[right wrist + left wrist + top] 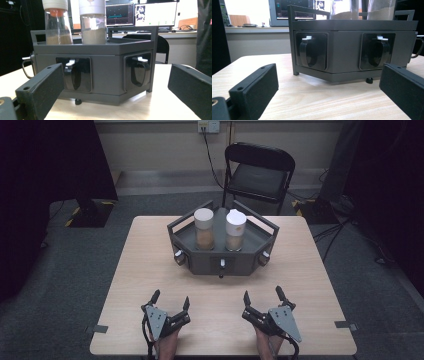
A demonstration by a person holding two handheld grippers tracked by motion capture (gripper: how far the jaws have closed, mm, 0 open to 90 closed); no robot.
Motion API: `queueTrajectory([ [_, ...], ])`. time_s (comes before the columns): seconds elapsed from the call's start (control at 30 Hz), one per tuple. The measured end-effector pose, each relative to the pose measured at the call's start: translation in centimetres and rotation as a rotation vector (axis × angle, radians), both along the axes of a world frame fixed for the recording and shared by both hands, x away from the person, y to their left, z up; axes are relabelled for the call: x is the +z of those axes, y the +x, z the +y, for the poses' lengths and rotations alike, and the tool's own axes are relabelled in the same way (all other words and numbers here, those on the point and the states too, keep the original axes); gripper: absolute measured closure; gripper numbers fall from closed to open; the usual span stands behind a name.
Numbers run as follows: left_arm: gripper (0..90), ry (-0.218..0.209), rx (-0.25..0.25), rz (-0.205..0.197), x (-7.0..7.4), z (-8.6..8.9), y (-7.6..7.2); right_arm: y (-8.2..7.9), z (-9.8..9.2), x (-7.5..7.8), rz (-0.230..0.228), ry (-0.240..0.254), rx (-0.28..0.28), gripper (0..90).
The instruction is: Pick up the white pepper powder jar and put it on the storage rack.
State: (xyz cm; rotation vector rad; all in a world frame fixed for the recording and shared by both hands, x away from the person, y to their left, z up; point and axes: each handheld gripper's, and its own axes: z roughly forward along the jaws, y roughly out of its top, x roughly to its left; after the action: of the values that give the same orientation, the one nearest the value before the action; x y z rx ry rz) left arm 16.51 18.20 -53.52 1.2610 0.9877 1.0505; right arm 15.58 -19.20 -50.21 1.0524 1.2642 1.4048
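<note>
**Both grippers idle, jaws wide, facing the grey rack**

Table [150, 270]: pale wood, square-cornered, set on dark carpet. A black folding chair [259, 172] stands off its far edge, at 12 o'clock.

Rack [222, 257]: dark grey, many-sided, with a railed top deck. It sits at 12 o'clock from table centre, close to the far edge. Its front faces carry recessed bays, each holding a black cup [308, 51] hung under a white tab. A small black foot [78, 101] shows beneath the body.

Jars: two tall clear jars stand upright on the deck, side by side, just apart. The left jar [204, 229] has a cream lid and brown powder in its lower part. The right jar [235, 230] has a white lid and paler powder.

Left gripper [171, 301]: at 7 o'clock on the table, near the front edge, well apart from the rack. Jaws spread wide, nothing between them; in its own view the rack's two left bays lie ahead.

Right gripper [263, 296]: at 5 o'clock, near the front edge, also well apart from the rack. Jaws spread wide, holding nothing; its view looks at the rack's right bays and both jars above.

Tape tabs [100, 328]: small grey pieces at the front corners.
</note>
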Motion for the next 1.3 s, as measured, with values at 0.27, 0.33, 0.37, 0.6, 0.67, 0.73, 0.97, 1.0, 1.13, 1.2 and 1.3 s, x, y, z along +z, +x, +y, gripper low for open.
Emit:
queueTrajectory([
  [0.27, 1.6, 0.000, 0.000, 0.000, 0.0, 0.0, 0.0, -0.2, 0.1, -1.0, 0.009, 0.005, 0.001, 0.0],
  [0.33, 1.6, 0.000, 0.000, 0.000, 0.0, 0.0, 0.0, -0.3, 0.2, -1.3, 0.004, -0.010, -0.009, 0.0],
  [0.37, 1.6, 0.000, 0.000, 0.000, 0.0, 0.0, 0.0, -0.3, 0.3, -1.3, 0.004, -0.012, -0.011, 0.0],
  [0.6, 1.6, 0.000, 0.000, 0.000, 0.0, 0.0, 0.0, -0.2, 0.4, -1.8, 0.020, -0.008, -0.016, 0.0],
  [0.67, 1.6, 0.000, 0.000, 0.000, 0.0, 0.0, 0.0, -0.2, 0.4, -2.0, 0.023, -0.008, -0.015, 0.0],
  [0.73, 1.6, 0.000, 0.000, 0.000, 0.0, 0.0, 0.0, -0.1, 0.5, -2.2, 0.028, -0.006, -0.016, 0.0],
  [0.97, 1.7, 0.000, 0.000, 0.000, 0.0, 0.0, 0.0, -0.1, 0.4, -2.5, 0.037, 0.002, -0.019, 0.0],
  [1.0, 1.7, 0.000, 0.000, 0.000, 0.0, 0.0, 0.0, -0.1, 0.4, -2.5, 0.037, 0.002, -0.019, 0.0],
  [1.13, 1.7, 0.000, 0.000, 0.000, 0.0, 0.0, 0.0, -0.1, 0.4, -2.8, 0.032, 0.006, -0.021, 0.0],
  [1.2, 1.7, 0.000, 0.000, 0.000, 0.0, 0.0, 0.0, -0.2, 0.4, -2.8, 0.030, 0.007, -0.020, 0.0],
  [1.3, 1.7, 0.000, 0.000, 0.000, 0.0, 0.0, 0.0, -0.1, 0.5, -2.9, 0.030, 0.000, -0.019, 0.0],
])
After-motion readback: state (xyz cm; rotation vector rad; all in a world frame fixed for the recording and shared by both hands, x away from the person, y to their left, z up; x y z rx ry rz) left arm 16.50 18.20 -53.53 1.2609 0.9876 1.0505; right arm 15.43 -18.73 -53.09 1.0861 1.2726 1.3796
